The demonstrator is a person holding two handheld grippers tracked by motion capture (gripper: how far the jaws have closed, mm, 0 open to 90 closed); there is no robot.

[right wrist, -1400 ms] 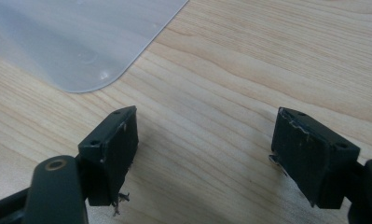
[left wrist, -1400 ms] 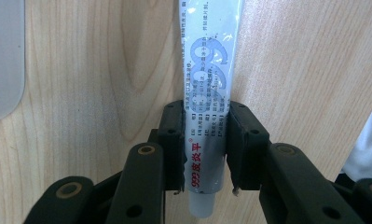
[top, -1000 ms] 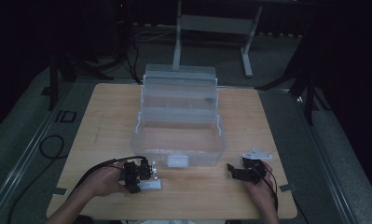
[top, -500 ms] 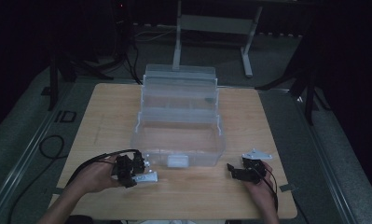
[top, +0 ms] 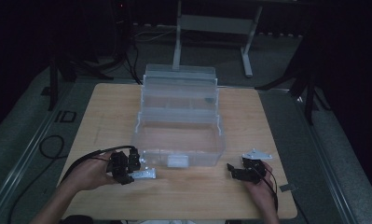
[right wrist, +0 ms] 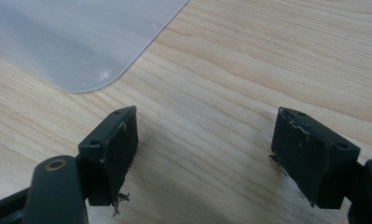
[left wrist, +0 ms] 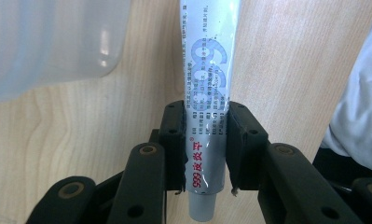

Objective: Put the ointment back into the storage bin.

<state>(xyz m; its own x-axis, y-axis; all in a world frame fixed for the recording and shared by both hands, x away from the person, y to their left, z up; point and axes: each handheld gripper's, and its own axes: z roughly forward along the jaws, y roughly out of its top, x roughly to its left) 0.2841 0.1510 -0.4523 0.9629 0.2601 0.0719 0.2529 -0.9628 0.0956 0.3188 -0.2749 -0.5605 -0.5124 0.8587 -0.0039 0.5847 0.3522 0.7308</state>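
A silver ointment tube (left wrist: pixel 208 93) with red and blue print lies along the wooden table, and my left gripper (left wrist: pixel 205 140) is shut on it near its cap end. In the high view that tube (top: pixel 144 174) sticks out to the right of the left gripper (top: pixel 126 169), just in front of the clear plastic box (top: pixel 179 116) at its left corner. My right gripper (top: pixel 233 171) rests on the table in front of the box's right corner, jaws wide apart. In the right gripper view its fingers (right wrist: pixel 111 149) stand open over bare wood, with the box corner (right wrist: pixel 72 42) beyond.
The clear tiered box stands open in the middle of the wooden table (top: pixel 109 112). A small grey tab (top: pixel 286 188) lies near the table's right front edge. A black cable (top: pixel 53 147) loops off the table's left side. Dark stands and a metal frame stand behind the table.
My left hand has drawn back to the left and toward the table's front edge with the tube in its jaws. The right gripper has stayed in place.
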